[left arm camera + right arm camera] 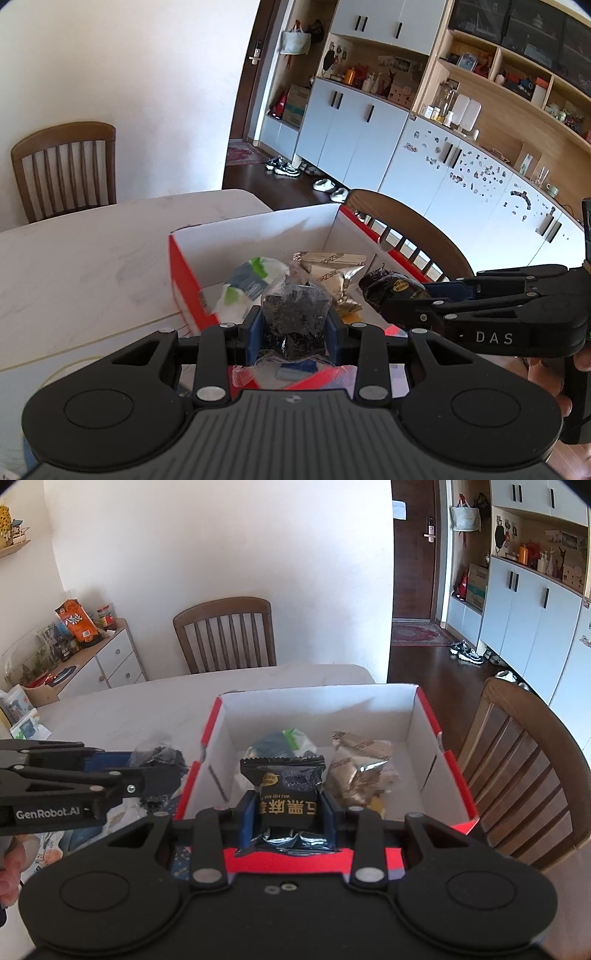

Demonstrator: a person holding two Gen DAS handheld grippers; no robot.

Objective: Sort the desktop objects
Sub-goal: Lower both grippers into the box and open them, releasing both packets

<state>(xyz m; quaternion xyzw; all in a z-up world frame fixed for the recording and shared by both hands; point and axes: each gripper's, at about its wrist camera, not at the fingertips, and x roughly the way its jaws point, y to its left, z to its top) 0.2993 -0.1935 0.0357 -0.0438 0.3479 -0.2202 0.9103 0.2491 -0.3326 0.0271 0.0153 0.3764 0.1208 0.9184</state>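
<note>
Gripping a clear packet of dark dried pieces point(293, 317), the left claw point(293, 328) is clenched on it, blue pads pressing both sides, and it hangs above the near edge of the red-and-white box point(184, 280). Just ahead of this claw, inside the box, lie a green-and-white packet point(245, 282) and a gold foil packet point(332, 273). To its right the right claw point(397, 295) reaches in from the side, holding a black snack packet point(384, 286) over the box's right half. The pale table point(85, 254) stretches away to the left.

From the right wrist, the right claw point(288, 812) is clenched on the black snack packet point(284, 786), which stands upright between the pads with gold lettering showing. Directly ahead and below is the open box point(424, 738); the gold foil packet point(354, 760) sits ahead to the right, the green-and-white packet point(284, 740) straight ahead. The left claw point(155, 771) is off to the left with its clear packet point(159, 753), seemingly outside the box's left wall from here.

To do the drop well, each claw should probably travel further past the near rim before releasing, so neither packet catches the cardboard edge, and the two should stay well apart.
</note>
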